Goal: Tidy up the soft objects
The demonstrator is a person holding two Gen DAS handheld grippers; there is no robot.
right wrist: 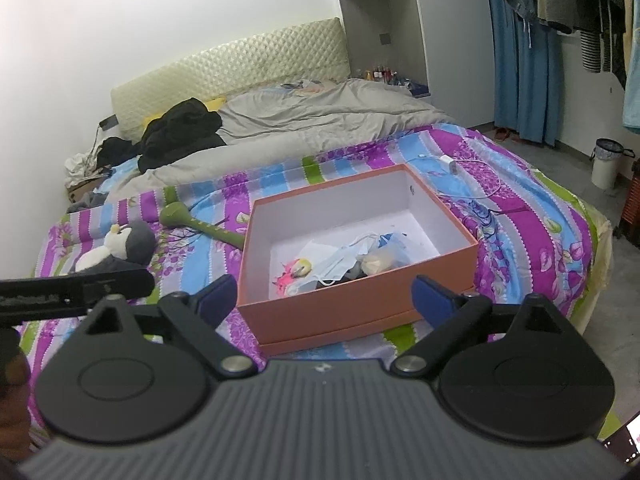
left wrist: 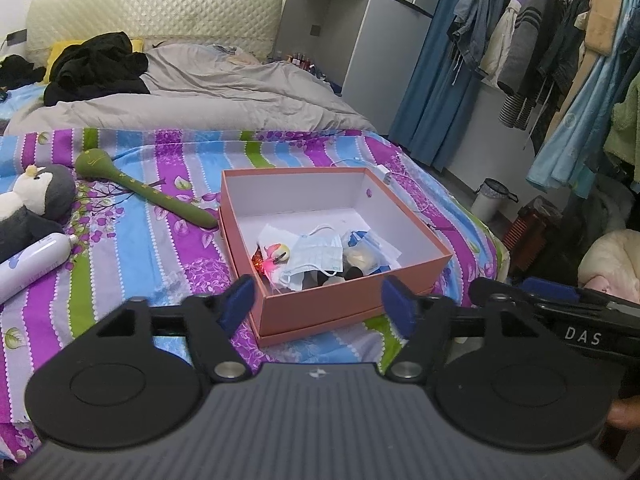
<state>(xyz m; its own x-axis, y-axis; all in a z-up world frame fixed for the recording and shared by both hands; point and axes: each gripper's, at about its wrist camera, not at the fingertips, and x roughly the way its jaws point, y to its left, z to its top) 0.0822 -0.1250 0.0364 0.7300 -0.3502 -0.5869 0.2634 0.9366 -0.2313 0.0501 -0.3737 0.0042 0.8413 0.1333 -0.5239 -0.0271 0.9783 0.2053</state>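
Two grippers, left gripper [left wrist: 318, 300] and right gripper [right wrist: 324, 300], both spread wide, empty, near pink box [left wrist: 344, 300]. Penguin plush [left wrist: 30, 204] lies on bedspread left of box, outside. Approach low, pinch body centrally; face mask [left wrist: 316, 256] already inside.

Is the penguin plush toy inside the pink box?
No, the penguin plush toy lies on the striped bedspread to the left of the pink box, next to the green massage stick.

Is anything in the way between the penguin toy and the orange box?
Yes: the green stick toy lies on the bedspread between the penguin and the box. Lifted over, the box's top is open.
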